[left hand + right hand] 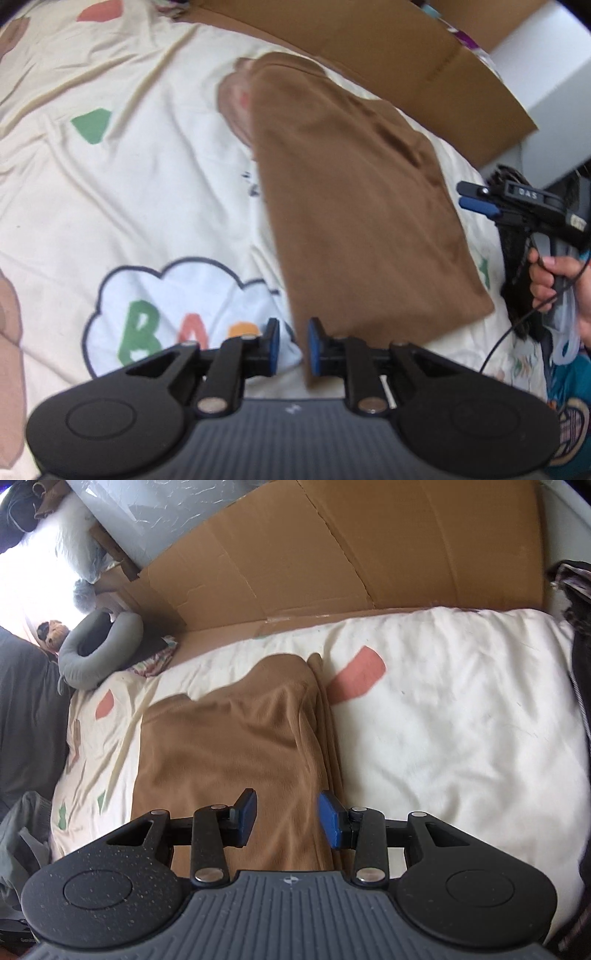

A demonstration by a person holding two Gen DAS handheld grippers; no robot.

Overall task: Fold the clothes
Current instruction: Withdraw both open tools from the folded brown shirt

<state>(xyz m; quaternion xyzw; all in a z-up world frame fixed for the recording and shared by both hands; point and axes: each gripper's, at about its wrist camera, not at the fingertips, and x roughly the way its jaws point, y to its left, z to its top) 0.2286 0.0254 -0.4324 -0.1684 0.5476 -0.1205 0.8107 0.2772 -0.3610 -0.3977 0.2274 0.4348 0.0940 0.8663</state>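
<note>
Both grippers, left gripper (293, 345) and right gripper (288, 818), parted, empty. Pinch brown garment (236, 746) edges squarely; fold evenly.

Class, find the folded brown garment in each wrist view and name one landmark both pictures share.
Left wrist view: the brown garment runs from upper centre down to the lower right, ending just past the left tool.
Right wrist view: the brown garment fills the lower centre, passing under the right tool.
Shared landmark: the cardboard sheet standing along the bed's far edge.
</note>
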